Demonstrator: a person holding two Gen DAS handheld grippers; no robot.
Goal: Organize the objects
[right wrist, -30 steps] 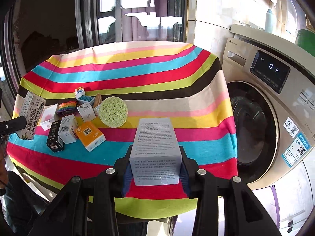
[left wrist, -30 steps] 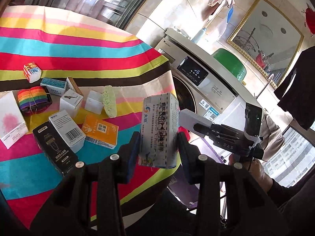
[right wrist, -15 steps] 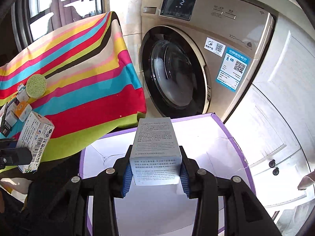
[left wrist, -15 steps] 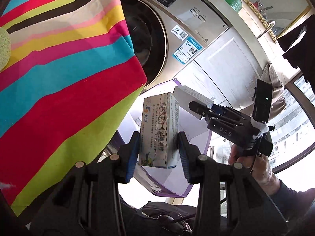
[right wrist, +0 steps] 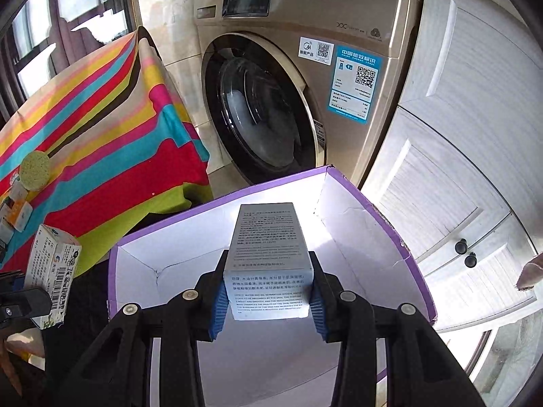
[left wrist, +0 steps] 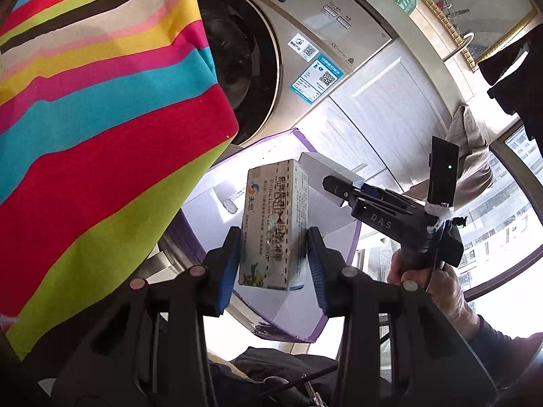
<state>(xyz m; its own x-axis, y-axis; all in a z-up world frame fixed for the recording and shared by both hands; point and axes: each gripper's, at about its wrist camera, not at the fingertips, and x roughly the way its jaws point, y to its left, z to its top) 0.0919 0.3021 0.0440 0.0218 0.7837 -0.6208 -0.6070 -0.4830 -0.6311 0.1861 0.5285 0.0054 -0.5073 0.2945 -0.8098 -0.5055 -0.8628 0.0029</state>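
My left gripper (left wrist: 274,264) is shut on a cream medicine box (left wrist: 273,224) with dark print, held upright over the near edge of a purple-rimmed white cardboard box (left wrist: 354,237). My right gripper (right wrist: 268,291) is shut on a pale grey printed box (right wrist: 268,257) and holds it over the open inside of the cardboard box (right wrist: 404,244). The medicine box also shows at the left of the right wrist view (right wrist: 51,271). The right gripper with its grey box (left wrist: 325,166) shows in the left wrist view.
A table with a striped cloth (right wrist: 101,129) stands to the left, with a yellow round sponge (right wrist: 34,169) and small boxes on it. A gold washing machine (right wrist: 288,84) stands behind the cardboard box. White cabinet doors (right wrist: 458,135) are to the right.
Both grippers swung away from the table toward the cardboard box beside the washing machine, each carrying its box. The grey box now sits lower over the cardboard box's inside.
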